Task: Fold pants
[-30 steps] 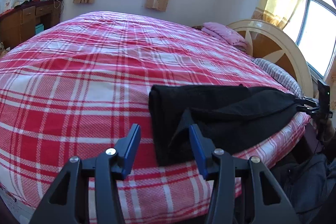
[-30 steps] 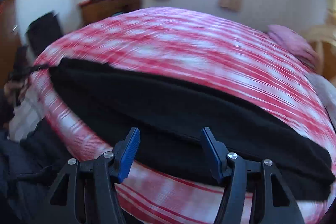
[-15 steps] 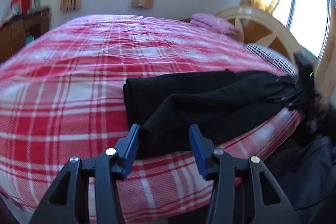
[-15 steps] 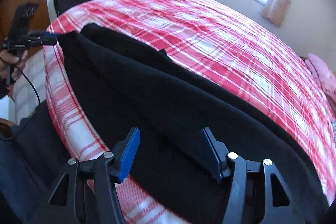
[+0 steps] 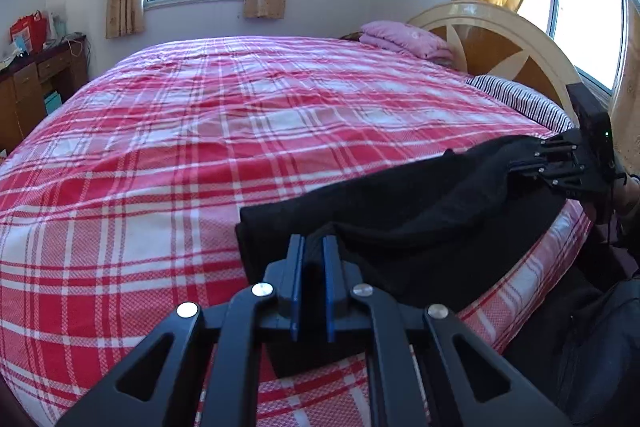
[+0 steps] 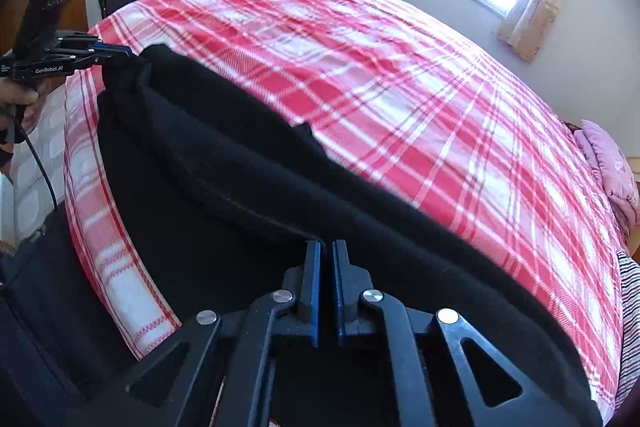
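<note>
Since the pants are soft, thick black cloth, limp and light, we expect them to sag and drape wherever unsupported, so edges and corners are the places to pinch. Our left gripper is clenched on a raised fold at one end, cloth bunched between its jaws. Our right gripper is clenched at the other end; it seems to nip a seam edge, though black on black hides the contact. Between the two jaws the pants lie along the near edge of the bed, long axis running from one gripper straight to the other.
</note>
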Action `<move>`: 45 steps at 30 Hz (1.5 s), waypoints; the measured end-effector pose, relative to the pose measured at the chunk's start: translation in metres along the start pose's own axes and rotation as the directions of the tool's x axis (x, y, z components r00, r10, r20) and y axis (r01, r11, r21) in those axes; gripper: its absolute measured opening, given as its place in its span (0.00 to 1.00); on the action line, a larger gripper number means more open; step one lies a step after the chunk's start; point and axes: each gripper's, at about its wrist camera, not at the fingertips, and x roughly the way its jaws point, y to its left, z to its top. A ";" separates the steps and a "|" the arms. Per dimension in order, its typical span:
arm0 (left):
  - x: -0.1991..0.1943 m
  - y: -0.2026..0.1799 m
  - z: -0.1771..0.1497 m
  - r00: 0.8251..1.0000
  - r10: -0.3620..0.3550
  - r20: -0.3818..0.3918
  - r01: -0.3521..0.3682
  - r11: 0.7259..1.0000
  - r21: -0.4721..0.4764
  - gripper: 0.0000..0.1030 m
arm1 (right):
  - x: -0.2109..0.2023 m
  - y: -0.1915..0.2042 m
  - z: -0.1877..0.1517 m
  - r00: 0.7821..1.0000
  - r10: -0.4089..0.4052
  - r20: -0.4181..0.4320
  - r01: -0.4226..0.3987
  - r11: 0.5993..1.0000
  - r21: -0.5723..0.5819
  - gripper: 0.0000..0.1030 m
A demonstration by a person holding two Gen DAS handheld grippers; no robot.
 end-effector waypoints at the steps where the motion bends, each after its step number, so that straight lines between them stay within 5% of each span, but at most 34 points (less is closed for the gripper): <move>1: -0.002 -0.003 -0.001 1.000 -0.006 0.006 0.006 1.000 0.014 0.09 | -0.003 -0.001 0.000 1.000 0.000 0.005 0.000 1.000 0.007 0.04; 6: -0.007 -0.022 -0.017 1.000 0.017 -0.003 -0.017 0.994 0.106 0.11 | -0.005 -0.001 -0.007 1.000 0.015 0.000 -0.015 1.000 0.018 0.04; 15: 0.009 -0.010 -0.011 0.999 0.011 -0.040 -0.008 0.996 0.085 0.10 | 0.003 -0.005 -0.005 1.000 0.001 -0.015 -0.001 1.000 0.022 0.04; 22: 0.009 0.006 0.058 0.996 0.044 0.083 -0.053 0.992 0.114 0.09 | -0.031 -0.052 0.033 0.988 -0.103 0.114 0.088 0.987 0.136 0.02; 26: -0.001 0.004 0.071 0.983 0.024 0.185 -0.058 0.982 0.180 0.09 | -0.054 -0.048 0.028 0.975 -0.131 0.177 0.106 0.984 0.145 0.02; 36: 0.006 0.010 -0.021 0.996 -0.007 0.091 -0.012 0.979 0.206 0.09 | -0.007 0.027 -0.045 0.999 0.034 0.013 -0.033 0.999 -0.040 0.02; 45: -0.003 0.017 -0.047 0.996 -0.025 0.087 0.010 0.985 0.170 0.17 | -0.004 0.040 -0.061 0.996 0.081 -0.025 -0.083 0.992 -0.091 0.02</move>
